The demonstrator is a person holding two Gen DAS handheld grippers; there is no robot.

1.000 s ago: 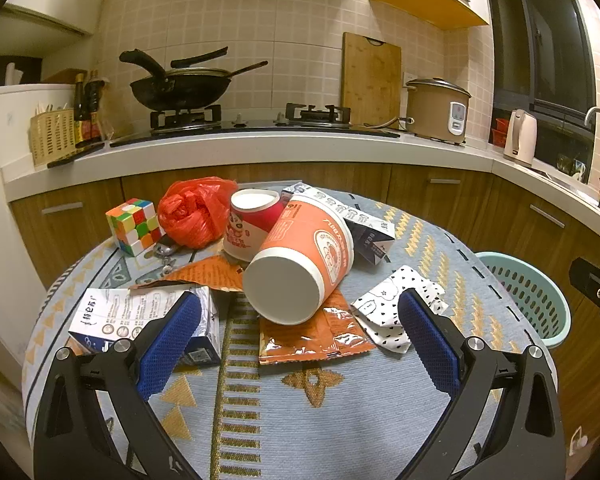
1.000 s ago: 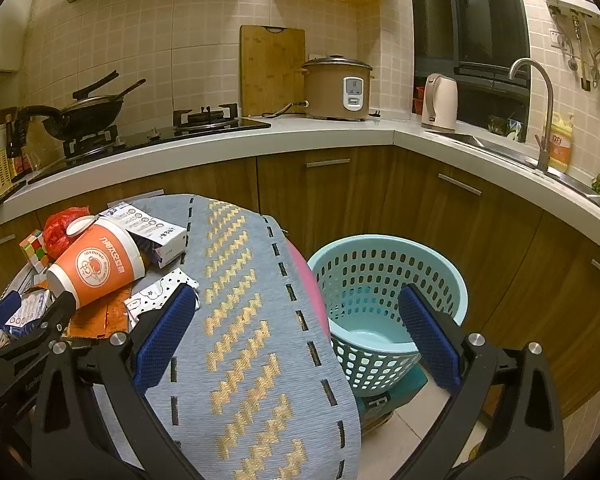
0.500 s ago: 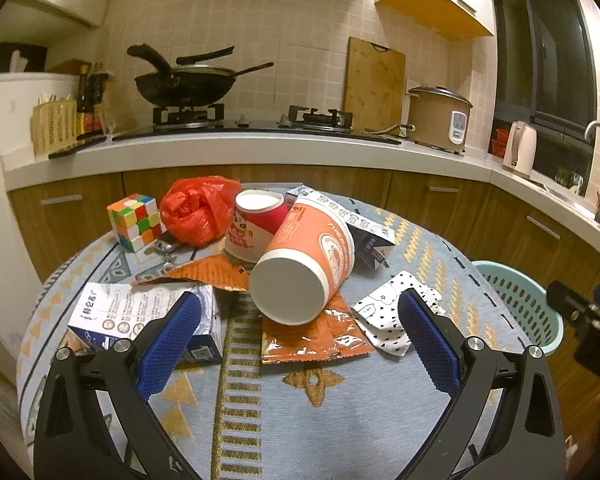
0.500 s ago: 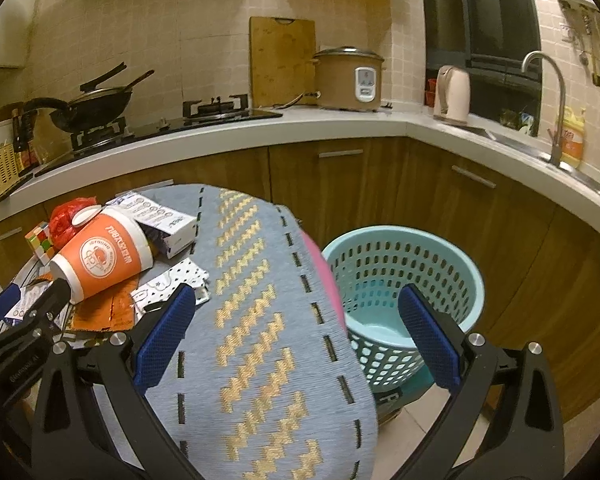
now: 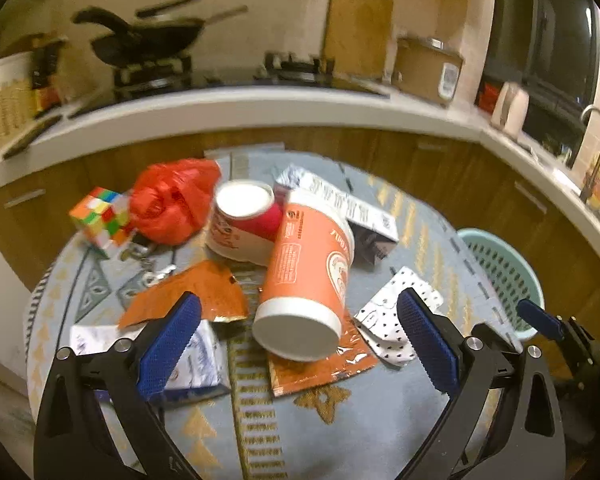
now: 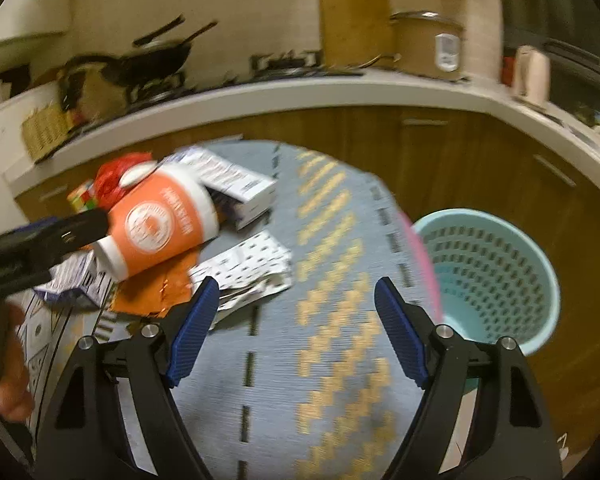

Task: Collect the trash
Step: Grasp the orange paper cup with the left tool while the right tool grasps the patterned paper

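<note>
Both tongs had just been narrowing with nothing between them. The left tongs, still apart, framed the base of the tipped orange paper cup at the bench's centre. Best to clamp its body squarely. The right tongs, gaping, pointed near the dotted wrapper; the teal basket waited at three o'clock.

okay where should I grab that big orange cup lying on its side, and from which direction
Grip the orange cup across its round body, near the middle. It lies tilted on the wrappers with its closed white end toward the left gripper, so probably come down from above, jaws straddling its sides.
</note>
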